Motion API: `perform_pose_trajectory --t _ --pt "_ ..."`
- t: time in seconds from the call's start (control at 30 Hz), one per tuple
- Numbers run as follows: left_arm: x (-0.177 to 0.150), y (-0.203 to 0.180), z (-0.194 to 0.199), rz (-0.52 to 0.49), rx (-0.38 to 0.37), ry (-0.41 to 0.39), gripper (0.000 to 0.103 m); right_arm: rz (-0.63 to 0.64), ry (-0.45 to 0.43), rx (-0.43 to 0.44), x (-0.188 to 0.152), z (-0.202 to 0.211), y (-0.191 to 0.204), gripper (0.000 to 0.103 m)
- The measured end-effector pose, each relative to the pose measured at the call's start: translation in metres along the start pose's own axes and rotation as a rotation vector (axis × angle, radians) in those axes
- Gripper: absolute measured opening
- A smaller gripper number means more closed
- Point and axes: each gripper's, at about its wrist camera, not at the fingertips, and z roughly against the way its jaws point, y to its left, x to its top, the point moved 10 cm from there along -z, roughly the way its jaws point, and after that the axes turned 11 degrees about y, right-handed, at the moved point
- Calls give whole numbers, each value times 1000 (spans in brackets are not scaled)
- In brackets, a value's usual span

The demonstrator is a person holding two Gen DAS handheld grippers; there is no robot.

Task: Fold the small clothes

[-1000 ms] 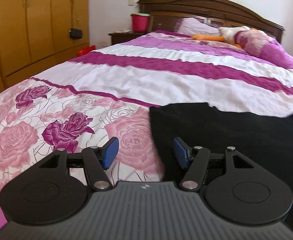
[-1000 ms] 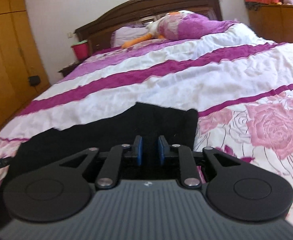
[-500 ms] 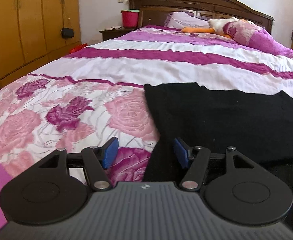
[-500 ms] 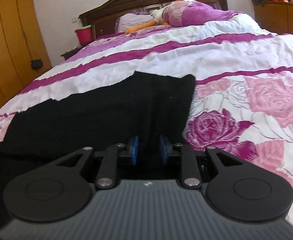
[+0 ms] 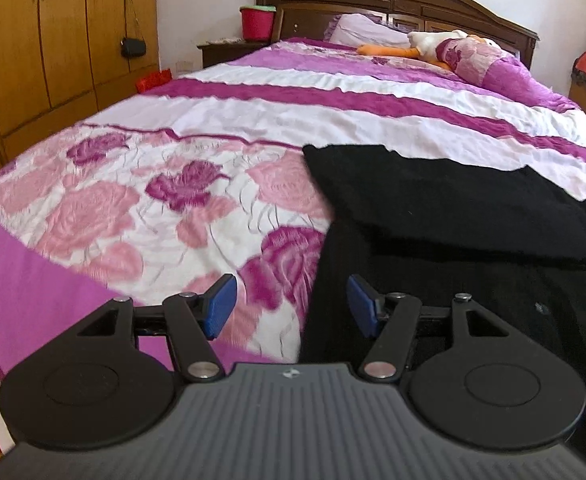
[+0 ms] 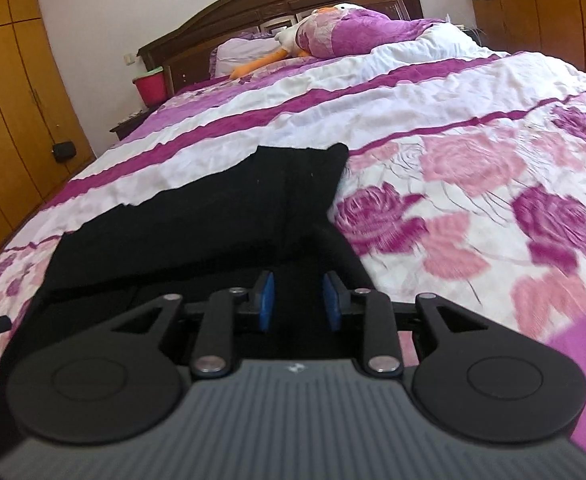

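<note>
Your left view alone shows the garment's (image 5: 453,216) left edge, with a red bucket (image 5: 257,23) at upper centre; your right view shows its (image 6: 229,216) right edge and a dresser (image 6: 549,28) at upper right. The black garment lies on the bedspread (image 5: 173,184), long axis left to right, a folded layer on top. Left gripper (image 5: 289,306) gapes wide — empty, straddling the garment's edge. Right gripper (image 6: 298,301) stands partly open over the cloth — whether it pinches any, you cannot tell.

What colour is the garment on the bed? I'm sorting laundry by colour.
Plain black garment, with no pattern visible; it shows best in the left wrist view.
</note>
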Motion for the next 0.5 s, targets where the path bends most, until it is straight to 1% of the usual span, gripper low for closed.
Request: perform_pose_trajectory --t 0.1,0.27,0.37,0.5 --pt "-13 -2 11 -5 -21 26 67 -4 12 12 -15 13 -1 31" --pt "-36 -8 27 -41 -21 54 67 -23 29 42 -37 31 -2 31" --pt "-51 -9 35 -58 -24 65 67 -13 32 36 -47 39 -3 31" --pt "-72 -5 40 -57 -19 89 67 -22 45 19 -59 47 -5 31"
